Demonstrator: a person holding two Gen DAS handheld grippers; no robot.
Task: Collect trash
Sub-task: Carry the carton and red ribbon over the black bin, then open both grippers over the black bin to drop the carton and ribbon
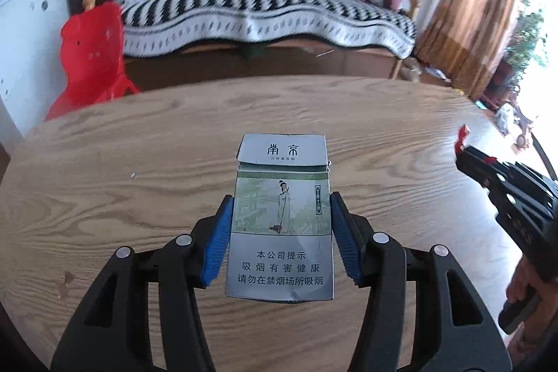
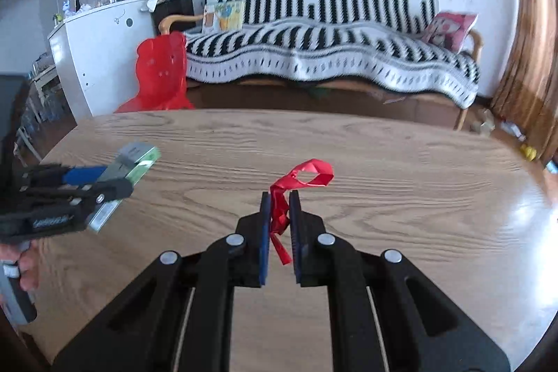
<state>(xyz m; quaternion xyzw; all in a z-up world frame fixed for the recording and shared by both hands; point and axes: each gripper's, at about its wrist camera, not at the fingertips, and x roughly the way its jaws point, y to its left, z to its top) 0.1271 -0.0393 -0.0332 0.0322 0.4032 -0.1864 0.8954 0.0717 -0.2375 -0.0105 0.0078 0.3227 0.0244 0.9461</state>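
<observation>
My left gripper (image 1: 280, 208) is shut on a silver and green cigarette pack (image 1: 280, 215), its blue pads pressing both long sides, held above the wooden table (image 1: 139, 162). The pack's lid end points away from me. My right gripper (image 2: 280, 201) is shut on a strip of red plastic (image 2: 296, 180), whose looped end sticks out past the fingertips above the table (image 2: 418, 197). The left gripper with the pack (image 2: 136, 162) shows at the left of the right wrist view. The right gripper (image 1: 467, 149) shows at the right edge of the left wrist view with a bit of red at its tip.
A red plastic chair (image 2: 160, 72) stands beyond the table's far left edge. A sofa with a black and white striped blanket (image 2: 331, 47) runs along the back wall. A white cabinet (image 2: 101, 51) is at the left. Small clutter lies on the floor at the right (image 2: 526, 150).
</observation>
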